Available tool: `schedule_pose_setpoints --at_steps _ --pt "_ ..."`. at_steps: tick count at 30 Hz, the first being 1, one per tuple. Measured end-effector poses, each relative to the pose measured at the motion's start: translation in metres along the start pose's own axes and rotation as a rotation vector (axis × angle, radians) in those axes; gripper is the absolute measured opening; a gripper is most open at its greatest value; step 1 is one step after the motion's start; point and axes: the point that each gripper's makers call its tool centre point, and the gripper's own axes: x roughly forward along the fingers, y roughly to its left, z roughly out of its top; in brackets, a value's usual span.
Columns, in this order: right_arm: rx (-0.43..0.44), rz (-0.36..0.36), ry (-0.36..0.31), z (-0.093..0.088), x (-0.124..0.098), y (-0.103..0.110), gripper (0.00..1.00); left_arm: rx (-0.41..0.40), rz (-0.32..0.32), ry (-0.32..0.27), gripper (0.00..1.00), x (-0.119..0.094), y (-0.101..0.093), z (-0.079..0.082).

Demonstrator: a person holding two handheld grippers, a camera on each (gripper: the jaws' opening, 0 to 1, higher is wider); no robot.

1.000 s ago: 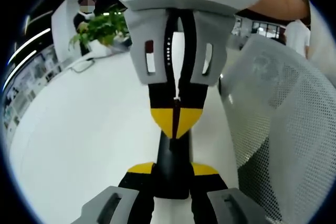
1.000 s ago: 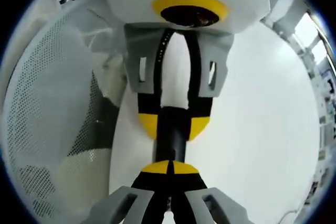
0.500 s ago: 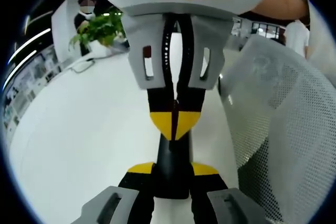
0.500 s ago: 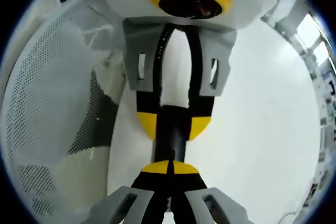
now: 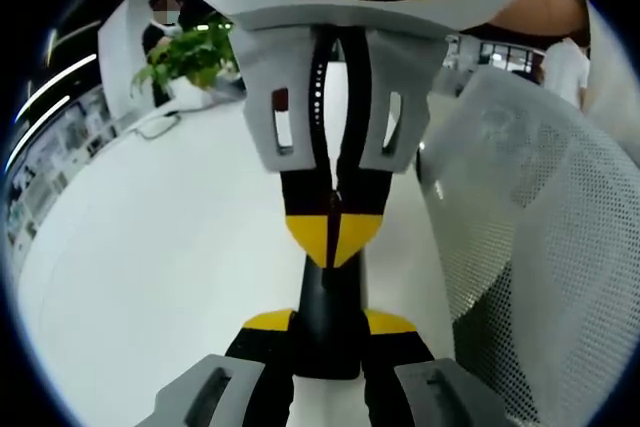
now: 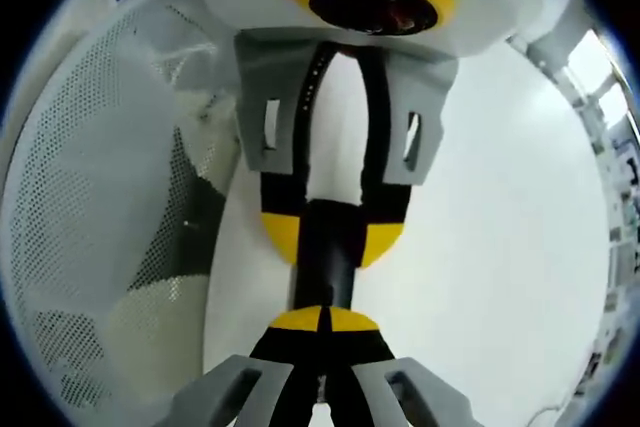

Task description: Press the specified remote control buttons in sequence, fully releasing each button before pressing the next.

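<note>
Two grippers meet nose to nose over the white tabletop. My left gripper has its fingers set narrowly apart, clamped on either side of the slim black remote. The remote sticks out forward from between the yellow pads, lifted off the tabletop rather than lying on it. My right gripper comes in from the opposite side with its fingers pinched fully together, the two yellow tips forming a single blunt point. In the right gripper view that closed point sits at the near end of the remote, and the left gripper's pads flank the remote just beyond it.

I judge this to be one press in the sequence: the left side steadies the remote and the right tip acts as the pushing finger. The tip overlaps the remote's end in both views, but I cannot tell whether it is bearing down or only just above the surface. No button shows clearly enough to tell which one lies under it.

Next, if this is a press, the right tip should lift straight off until it is plainly clear. Then it should shift along the remote to the following button, while the left grip holds firm and level. A white mesh chair back stands close beside us, so I would keep movements small.
</note>
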Motion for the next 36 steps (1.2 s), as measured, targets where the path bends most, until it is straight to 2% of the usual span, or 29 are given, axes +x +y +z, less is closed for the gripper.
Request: schedule_pose_setpoints --at_steps 13,36 --pt "0.029 -0.011 -0.051 0.006 -0.008 -0.001 0.00 0.002 -0.001 0.006 0.24 0.000 0.001 -0.001" --pt "0.012 -0.035 -0.061 0.013 -0.018 -0.010 0.00 -0.001 0.002 0.005 0.24 -0.001 0.002 -0.001"
